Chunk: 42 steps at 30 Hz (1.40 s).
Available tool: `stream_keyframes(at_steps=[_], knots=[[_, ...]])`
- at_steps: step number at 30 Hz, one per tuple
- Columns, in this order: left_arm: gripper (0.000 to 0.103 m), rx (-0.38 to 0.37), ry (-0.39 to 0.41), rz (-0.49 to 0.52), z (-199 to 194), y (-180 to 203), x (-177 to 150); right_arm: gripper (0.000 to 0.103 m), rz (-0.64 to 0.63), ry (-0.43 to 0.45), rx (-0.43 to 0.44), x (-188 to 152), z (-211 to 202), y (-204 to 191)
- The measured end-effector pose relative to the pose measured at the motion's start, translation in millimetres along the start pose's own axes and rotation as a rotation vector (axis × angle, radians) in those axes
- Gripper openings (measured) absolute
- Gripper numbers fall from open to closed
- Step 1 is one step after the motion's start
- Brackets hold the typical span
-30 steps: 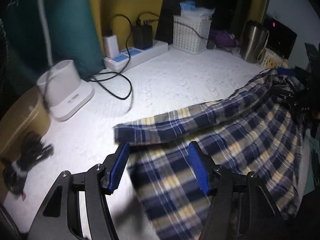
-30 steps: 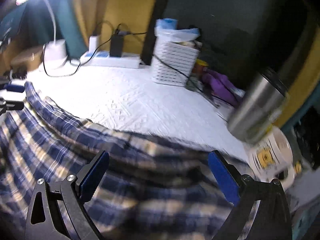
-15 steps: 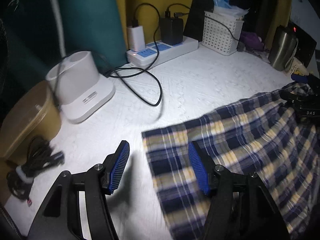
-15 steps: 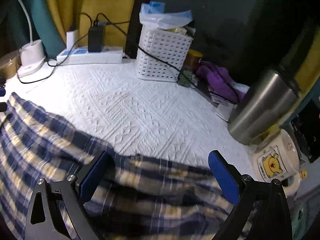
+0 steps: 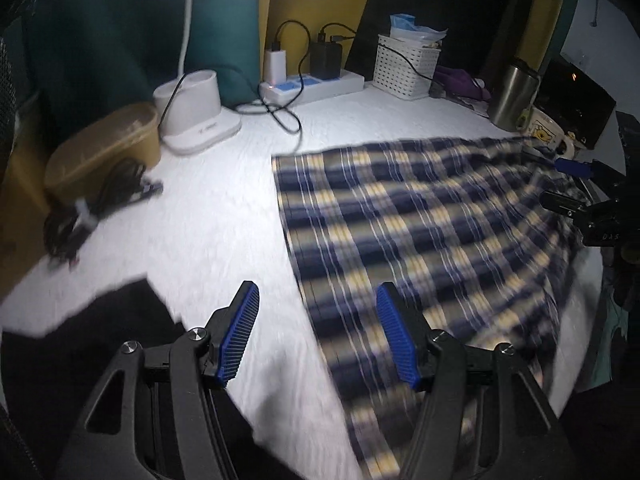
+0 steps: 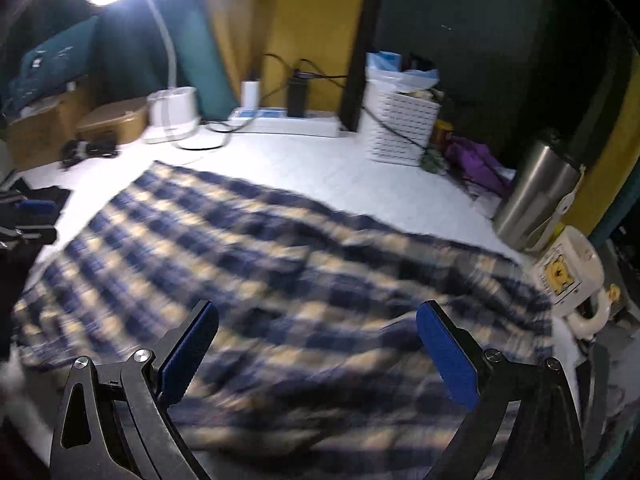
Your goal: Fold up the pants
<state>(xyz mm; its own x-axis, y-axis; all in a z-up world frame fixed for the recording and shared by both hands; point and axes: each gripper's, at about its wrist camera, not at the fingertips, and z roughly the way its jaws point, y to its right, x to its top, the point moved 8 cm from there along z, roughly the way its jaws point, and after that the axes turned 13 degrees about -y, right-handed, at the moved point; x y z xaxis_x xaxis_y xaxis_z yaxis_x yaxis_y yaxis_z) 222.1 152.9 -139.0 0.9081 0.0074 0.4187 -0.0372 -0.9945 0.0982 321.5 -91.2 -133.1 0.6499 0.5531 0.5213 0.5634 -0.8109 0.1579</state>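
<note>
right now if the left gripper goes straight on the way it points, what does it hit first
Probably the white cloth beside the pants; the left gripper has its open jaws straddling the pants' edge, so depth leaves that unsure.

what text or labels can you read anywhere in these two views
Little is legible.
"DAS": white letters, appearing upside down, on the right gripper's black body, in the left wrist view; possibly only part of a word.
White lamp base: small grey marking, too blurred.
Cartoon mug: yellow picture, no readable words.
</note>
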Motion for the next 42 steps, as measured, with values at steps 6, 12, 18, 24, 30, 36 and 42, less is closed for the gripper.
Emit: stream_keyframes(at_steps=[6, 12, 18, 24, 30, 36, 42], knots=[[0.061, -0.022, 0.006, -0.030, -3.2, 8.4, -29.0, 0.100, -0.005, -0.021, 0.085, -16.1, 1.1, -30.6], [0.061, -0.058, 0.004, -0.083, 6.4, 10.9, -48.2, 0.093, 0.013, -0.042, 0.151, -19.5, 13.3, -49.8], [0.031, -0.099, 0.006, -0.089, 9.3, 22.4, -56.4, 0.031, -0.020, -0.076, 0.242, -27.8, 15.5, -73.0], [0.018, -0.138, 0.004, -0.057, 5.0, 34.0, -60.2, 0.031, -0.077, -0.097, 0.258, -49.2, 5.9, -92.1], [0.019, -0.131, -0.017, -0.104, 4.2, 24.7, -68.4, 0.101, -0.091, -0.053, 0.239, -43.5, -18.4, -90.9], [0.032, -0.158, -0.027, -0.103, 4.4, 29.9, -76.8, 0.101, -0.161, -0.021, 0.286, -29.5, -27.0, -118.5], [0.030, -0.175, 0.001, -0.079, 2.6, 34.0, -77.3, 0.047, -0.236, -0.111, 0.338, -45.6, -0.1, -150.8]])
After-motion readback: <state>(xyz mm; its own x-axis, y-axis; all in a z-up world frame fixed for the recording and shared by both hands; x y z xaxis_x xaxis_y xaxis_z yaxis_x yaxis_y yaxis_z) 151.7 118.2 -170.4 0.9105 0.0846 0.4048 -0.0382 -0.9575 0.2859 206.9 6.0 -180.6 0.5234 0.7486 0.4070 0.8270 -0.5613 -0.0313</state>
